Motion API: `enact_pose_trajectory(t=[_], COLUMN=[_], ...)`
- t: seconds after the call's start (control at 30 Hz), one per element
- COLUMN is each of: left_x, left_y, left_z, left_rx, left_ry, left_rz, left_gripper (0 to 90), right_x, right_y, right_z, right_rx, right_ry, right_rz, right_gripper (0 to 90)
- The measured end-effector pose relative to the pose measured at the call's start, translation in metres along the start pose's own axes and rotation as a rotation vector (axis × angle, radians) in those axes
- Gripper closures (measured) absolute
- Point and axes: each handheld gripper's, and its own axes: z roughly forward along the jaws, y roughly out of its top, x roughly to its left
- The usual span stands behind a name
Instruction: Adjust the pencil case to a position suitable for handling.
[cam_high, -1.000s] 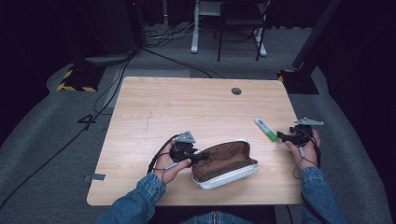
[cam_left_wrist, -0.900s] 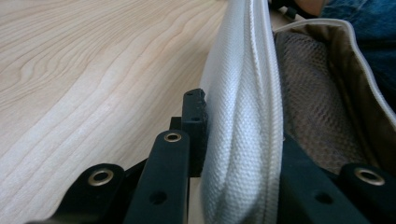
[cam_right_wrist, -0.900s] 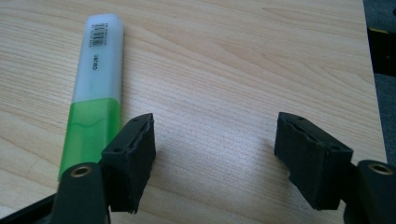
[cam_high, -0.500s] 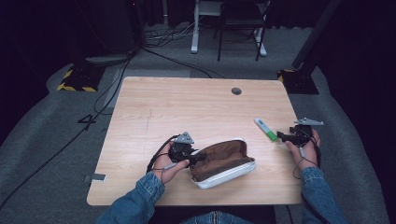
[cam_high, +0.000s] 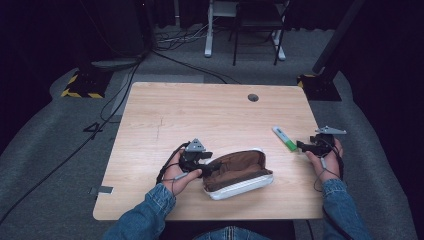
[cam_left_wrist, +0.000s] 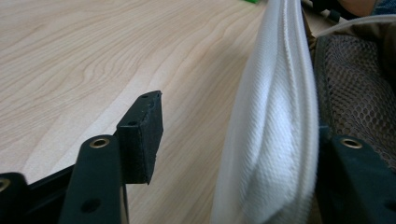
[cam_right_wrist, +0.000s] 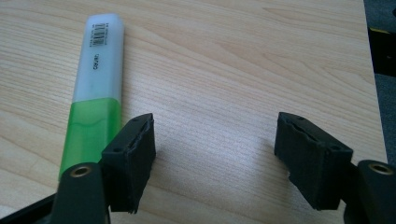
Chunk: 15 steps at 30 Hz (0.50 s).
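A: What do we see on the table?

B: We look down on a light wooden tabletop. A pencil case, brown inside with a white outer shell, lies near the front edge, a little right of centre. It is unzipped and gaping. Its long axis runs roughly left to right across the table, with the right end tilted slightly toward the far side.

A: Where is the left gripper?

B: We find it at the case's left end, held in the person's left hand. In the left gripper view, the white fabric edge of the pencil case stands between the two jaws. One jaw is clear of the fabric, with bare wood between them; the other sits against the inner mesh side. The jaws have just been opening, so we read the tongs as open and no longer pinching the cloth.

A: And the right gripper?

B: It rests at the table's right edge in the right hand, well apart from the case. Its jaws stand wide, with bare wood between them. A green and white highlighter lies just beside it. In the right gripper view the highlighter runs away from the camera, green end nearest, just outside one jaw.
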Motion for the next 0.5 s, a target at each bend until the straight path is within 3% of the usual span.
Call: enact_pose_trajectory(t=[0.33,0.5], left_x=[-0.004,-0.003], left_y=[0.005,0.006], left_z=[-0.006,-0.011], left_rx=[-0.035,-0.047], left_ry=[0.005,0.015], left_rz=[0.010,0.017], left_gripper=[31.0,30.1], right_x=[0.000,0.000], right_y=[0.000,-0.001], right_z=[0.000,-0.002], right_rx=[0.001,-0.006], right_ry=[0.005,0.012], right_rz=[-0.003,-0.002], right_gripper=[29.3,37.2])
